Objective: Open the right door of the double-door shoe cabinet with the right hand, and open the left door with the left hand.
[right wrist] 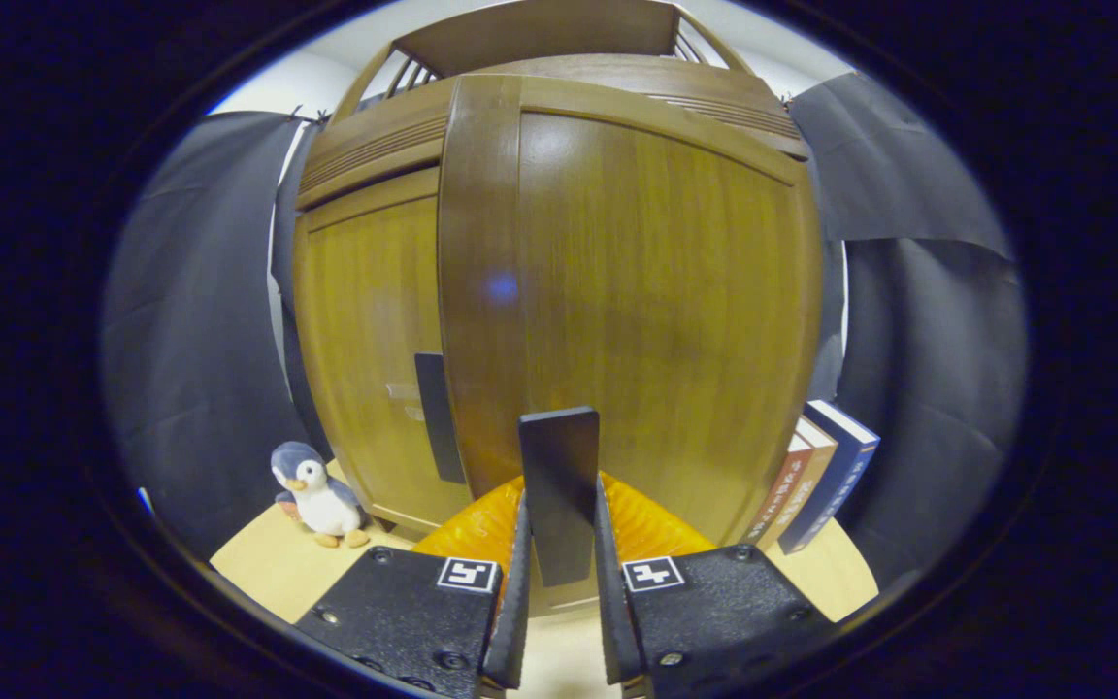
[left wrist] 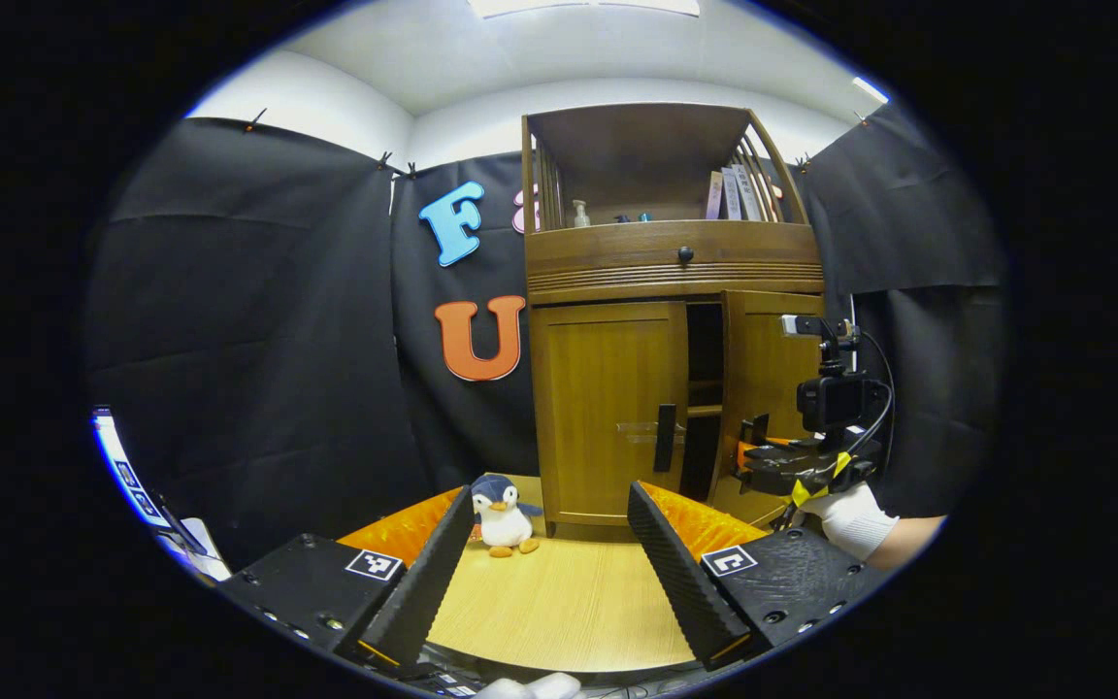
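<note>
A brown wooden shoe cabinet (left wrist: 673, 262) stands on the table against the booth wall. Its right door (left wrist: 763, 379) is swung partly open, with dark shelves showing in the gap. My right gripper (left wrist: 758, 451), held by a gloved hand, is at that door's lower edge. In the right gripper view the right door (right wrist: 656, 311) is very close, and my right gripper (right wrist: 560, 544) is shut on its dark flat handle (right wrist: 559, 485). The left door (left wrist: 608, 408) is closed, with its dark handle (left wrist: 665, 437) at the inner edge. My left gripper (left wrist: 551, 544) is open, some way in front of the left door.
A small plush penguin (left wrist: 503, 515) sits on the light wooden table (left wrist: 569, 602) left of the cabinet. Books (right wrist: 816, 485) lean at the cabinet's right side. Above the doors is a drawer with a round knob (left wrist: 685, 254), and an open shelf holding a bottle and books.
</note>
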`<state>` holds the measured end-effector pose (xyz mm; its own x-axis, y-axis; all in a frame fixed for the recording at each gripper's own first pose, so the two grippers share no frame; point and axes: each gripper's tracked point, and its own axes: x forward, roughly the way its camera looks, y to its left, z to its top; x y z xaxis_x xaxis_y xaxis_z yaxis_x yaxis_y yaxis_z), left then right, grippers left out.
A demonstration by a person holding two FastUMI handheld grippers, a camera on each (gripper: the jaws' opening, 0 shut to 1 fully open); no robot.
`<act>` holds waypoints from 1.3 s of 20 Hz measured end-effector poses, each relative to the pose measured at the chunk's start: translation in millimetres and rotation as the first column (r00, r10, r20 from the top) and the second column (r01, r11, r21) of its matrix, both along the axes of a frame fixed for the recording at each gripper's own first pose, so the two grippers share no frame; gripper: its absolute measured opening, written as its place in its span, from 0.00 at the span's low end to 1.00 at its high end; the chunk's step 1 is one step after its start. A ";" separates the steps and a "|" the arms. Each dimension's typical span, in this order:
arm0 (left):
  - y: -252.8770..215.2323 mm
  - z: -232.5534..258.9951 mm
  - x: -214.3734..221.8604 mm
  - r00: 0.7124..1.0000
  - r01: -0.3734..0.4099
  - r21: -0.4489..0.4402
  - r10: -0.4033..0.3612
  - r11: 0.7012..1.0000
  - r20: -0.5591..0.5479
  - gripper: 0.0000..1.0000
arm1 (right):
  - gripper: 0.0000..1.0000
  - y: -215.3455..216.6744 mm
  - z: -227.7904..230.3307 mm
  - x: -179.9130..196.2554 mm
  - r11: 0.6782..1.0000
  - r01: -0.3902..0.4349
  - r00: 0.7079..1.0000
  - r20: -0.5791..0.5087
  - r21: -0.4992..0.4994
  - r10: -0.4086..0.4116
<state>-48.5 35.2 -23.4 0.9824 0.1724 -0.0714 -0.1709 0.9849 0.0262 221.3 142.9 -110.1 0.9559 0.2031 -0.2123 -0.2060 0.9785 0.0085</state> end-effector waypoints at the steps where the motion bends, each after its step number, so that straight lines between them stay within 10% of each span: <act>1: -1.7 -0.4 -2.9 1.000 0.009 0.000 -0.009 1.000 0.000 0.96 | 0.34 -6.1 -0.3 -7.3 1.000 0.006 1.000 0.003 -0.004 -0.006; 26: -66.4 -9.2 4.6 0.968 0.252 -0.027 -0.252 0.967 -0.009 0.96 | 0.11 -147.5 1.0 -80.0 0.985 0.171 0.985 0.023 -0.004 -0.171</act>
<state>-43.9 -31.2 -32.6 0.9930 -0.0825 -0.0848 0.0828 0.9966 0.0008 141.3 -4.5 -109.2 0.9810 0.0350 -0.1908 -0.0357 0.9994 -0.0003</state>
